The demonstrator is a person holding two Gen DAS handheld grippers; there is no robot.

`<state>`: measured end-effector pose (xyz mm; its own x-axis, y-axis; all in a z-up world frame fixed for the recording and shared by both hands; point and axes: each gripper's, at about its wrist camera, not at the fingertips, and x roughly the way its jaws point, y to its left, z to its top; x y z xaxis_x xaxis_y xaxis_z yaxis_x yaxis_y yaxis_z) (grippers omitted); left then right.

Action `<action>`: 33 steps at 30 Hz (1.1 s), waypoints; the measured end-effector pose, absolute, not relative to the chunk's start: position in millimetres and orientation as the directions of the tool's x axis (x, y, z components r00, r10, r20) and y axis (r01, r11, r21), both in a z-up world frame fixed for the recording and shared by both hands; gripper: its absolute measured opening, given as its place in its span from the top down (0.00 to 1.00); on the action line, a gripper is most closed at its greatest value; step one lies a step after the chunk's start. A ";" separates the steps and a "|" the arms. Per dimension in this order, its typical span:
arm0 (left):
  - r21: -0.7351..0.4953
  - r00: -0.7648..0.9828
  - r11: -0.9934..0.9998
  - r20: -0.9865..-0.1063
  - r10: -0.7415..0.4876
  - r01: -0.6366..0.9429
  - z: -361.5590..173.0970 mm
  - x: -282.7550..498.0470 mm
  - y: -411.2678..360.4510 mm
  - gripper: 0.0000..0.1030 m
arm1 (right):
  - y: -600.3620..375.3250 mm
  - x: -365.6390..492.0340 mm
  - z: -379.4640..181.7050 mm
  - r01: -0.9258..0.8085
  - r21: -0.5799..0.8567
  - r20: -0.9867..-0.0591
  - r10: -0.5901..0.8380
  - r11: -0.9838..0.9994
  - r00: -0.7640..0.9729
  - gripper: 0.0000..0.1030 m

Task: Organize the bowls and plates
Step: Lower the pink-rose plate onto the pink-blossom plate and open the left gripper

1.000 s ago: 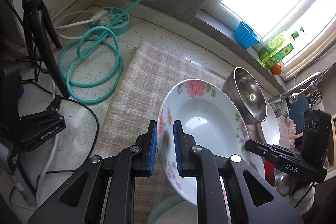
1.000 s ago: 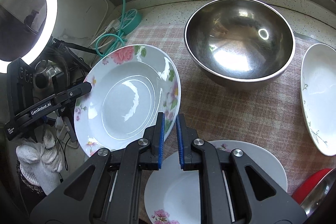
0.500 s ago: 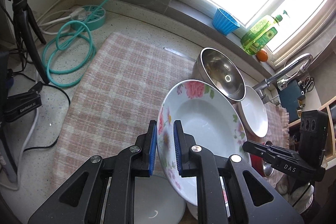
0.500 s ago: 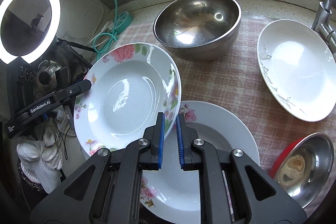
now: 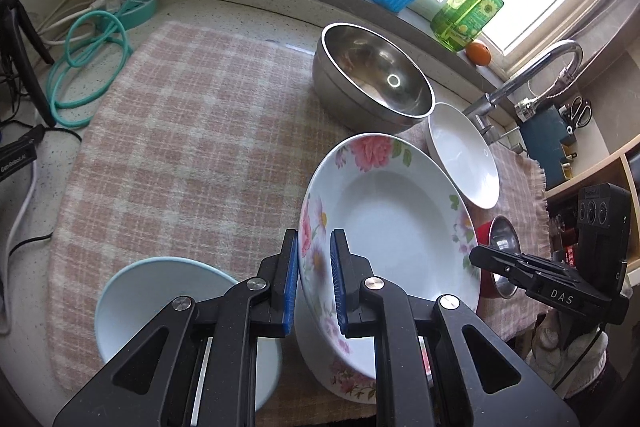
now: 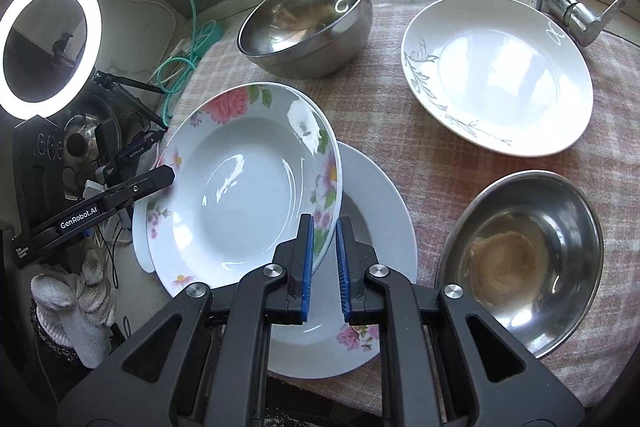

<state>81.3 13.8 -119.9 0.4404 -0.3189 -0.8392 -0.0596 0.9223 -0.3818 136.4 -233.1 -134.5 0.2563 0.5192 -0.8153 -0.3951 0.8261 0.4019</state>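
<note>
Both grippers have carried the floral plate (image 6: 240,187) sideways across the checked cloth (image 5: 180,147), so that it now hangs tilted above a second floral plate (image 6: 376,227) lying flat there. Each tool is clenched on the rim, the left gripper (image 5: 314,283) on one edge and the right gripper (image 6: 323,263) on the opposite edge. Nearby sit a pale blue bowl (image 5: 160,287) and a small steel bowl (image 6: 520,267), farther off a white plate with a grey sprig (image 6: 500,75), and farthest the large steel bowl (image 5: 372,79).
</note>
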 end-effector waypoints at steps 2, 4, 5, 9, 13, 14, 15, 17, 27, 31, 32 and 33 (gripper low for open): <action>-0.377 0.429 0.924 -0.845 -0.319 -0.056 -122.4 80.5 10.1 0.87 | -238.0 132.6 -137.7 -0.390 0.406 -0.818 0.519 0.827 0.249 0.89; -0.370 0.418 0.928 -0.851 -0.317 -0.049 -124.7 80.3 6.8 0.87 | -242.6 128.7 -139.2 -0.386 0.407 -0.819 0.517 0.828 0.248 0.89; -0.368 0.414 0.929 -0.853 -0.317 -0.046 -125.4 80.2 5.7 0.87 | -243.9 126.5 -139.9 -0.383 0.407 -0.820 0.517 0.829 0.247 0.89; -0.353 0.396 0.935 -0.862 -0.315 -0.025 -127.3 79.9 -1.1 0.87 | -250.5 120.2 -142.7 -0.370 0.410 -0.821 0.514 0.834 0.249 0.89; -0.334 0.373 0.943 -0.874 -0.311 0.004 -130.1 81.3 -10.5 0.87 | -258.3 114.8 -146.2 -0.351 0.410 -0.826 0.506 0.842 0.250 0.89; -0.332 0.365 0.943 -0.877 -0.312 0.010 -131.1 81.6 -12.4 0.87 | -259.6 113.7 -147.1 -0.346 0.409 -0.827 0.503 0.844 0.250 0.89; -0.329 0.358 0.944 -0.880 -0.312 0.016 -132.0 81.7 -14.2 0.87 | -261.9 113.5 -148.3 -0.342 0.410 -0.828 0.502 0.846 0.249 0.89; -0.321 0.347 0.947 -0.885 -0.310 0.026 -134.0 81.3 -16.6 0.87 | -265.3 111.1 -150.0 -0.335 0.412 -0.830 0.501 0.848 0.248 0.89; -0.294 0.302 0.955 -0.907 -0.293 0.041 -143.3 80.6 -23.1 0.87 | -266.5 103.9 -157.2 -0.327 0.403 -0.842 0.486 0.855 0.235 0.89; -0.288 0.290 0.957 -0.913 -0.287 0.043 -145.5 80.2 -24.9 0.87 | -266.3 102.7 -159.2 -0.328 0.401 -0.845 0.483 0.856 0.228 0.89; -0.284 0.287 0.958 -0.915 -0.285 0.044 -146.3 80.3 -25.4 0.87 | -266.4 102.9 -159.4 -0.326 0.401 -0.846 0.483 0.856 0.227 0.89; -0.280 0.283 0.959 -0.917 -0.281 0.045 -147.1 80.5 -26.2 0.87 | -266.8 102.9 -159.8 -0.324 0.402 -0.846 0.483 0.856 0.227 0.89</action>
<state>80.5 -26.2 -147.1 0.2834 -0.2809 -0.9170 0.0449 0.9590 -0.2799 102.9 -266.8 -159.8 0.2273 0.4831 -0.8455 -0.3238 0.8564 0.4022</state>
